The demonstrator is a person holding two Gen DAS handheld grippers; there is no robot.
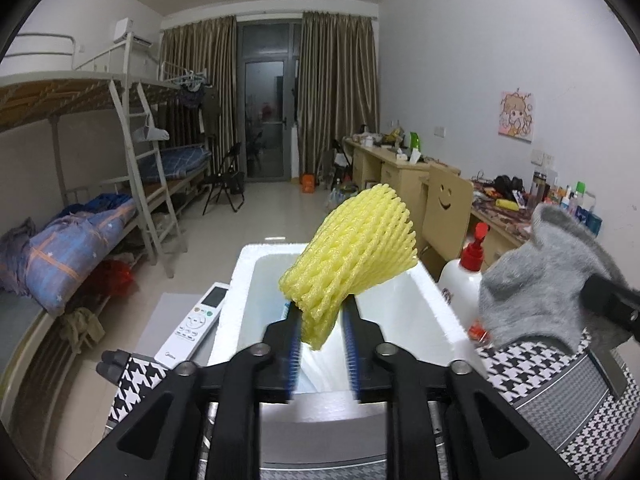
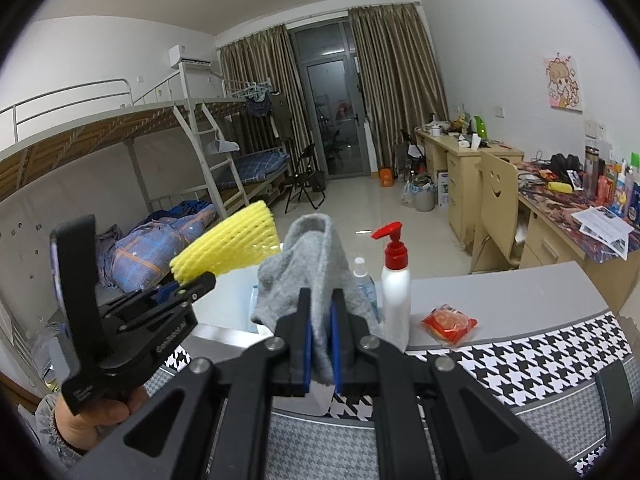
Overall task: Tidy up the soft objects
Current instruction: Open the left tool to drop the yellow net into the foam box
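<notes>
A yellow foam fruit net (image 1: 356, 248) stands between the fingers of my left gripper (image 1: 322, 312), above the open white foam box (image 1: 432, 300). Its lower end leans on the left pad, and a gap shows at the right pad, so the jaws are open around it. The right wrist view shows the same net (image 2: 232, 244) at the tip of the left gripper (image 2: 192, 284), which a hand holds. My right gripper (image 2: 320, 312) is shut on a grey sock (image 2: 308, 264), which sticks up beyond the fingertips. That sock (image 1: 536, 280) hangs to the right of the box.
A white remote control (image 1: 192, 324) lies left of the box. A white pump bottle (image 2: 396, 292) with a red top, a small clear bottle (image 2: 364, 276) and a red packet (image 2: 450, 324) stand on the houndstooth-covered table (image 2: 520, 364). Bunk beds are on the left, desks and a chair on the right.
</notes>
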